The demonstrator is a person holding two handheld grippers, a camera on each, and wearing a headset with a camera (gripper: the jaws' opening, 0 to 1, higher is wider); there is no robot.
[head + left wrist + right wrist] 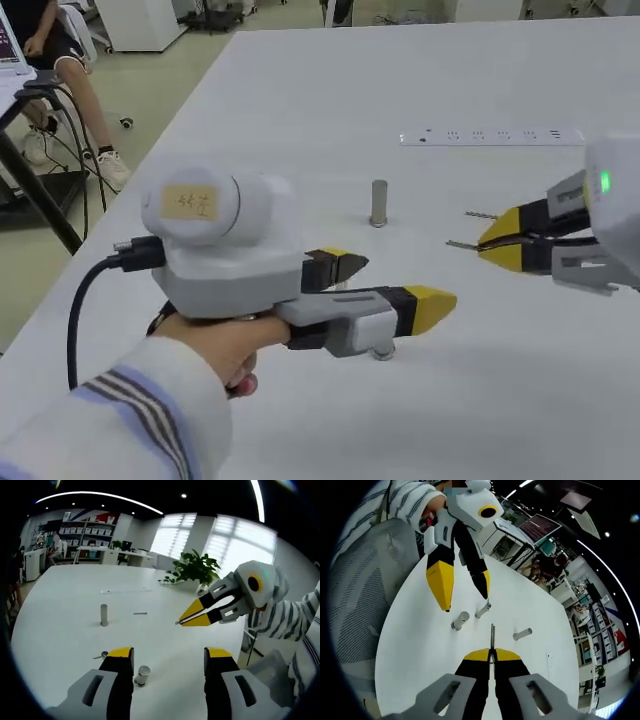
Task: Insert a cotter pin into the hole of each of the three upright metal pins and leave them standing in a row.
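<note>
**Cotter pin pinched and ready for a hole**

The right hand-held gripper had its jaws pressed together on a thin cotter pin, which stuck straight out past the yellow tips. The left hand-held gripper was spread wide and held nothing. The nearest metal pin stood between its jaws, toward the near edge of the surface. A second metal pin stood just beside it. The third metal pin stood well apart, toward the far edge, so the three did not look like an even row yet. A spare cotter pin lay flat near the third one.

The step in hand appeared to be an insertion, with the held cotter pin being brought to a cross-hole. The next move would likely call for the left jaws to close and steady the nearest metal pin, followed by a level, finely aimed push.

The metal pins were short, plain grey cylinders, each with a slightly wider foot. The second may already have carried a cotter pin, though it was too small to be sure.
</note>
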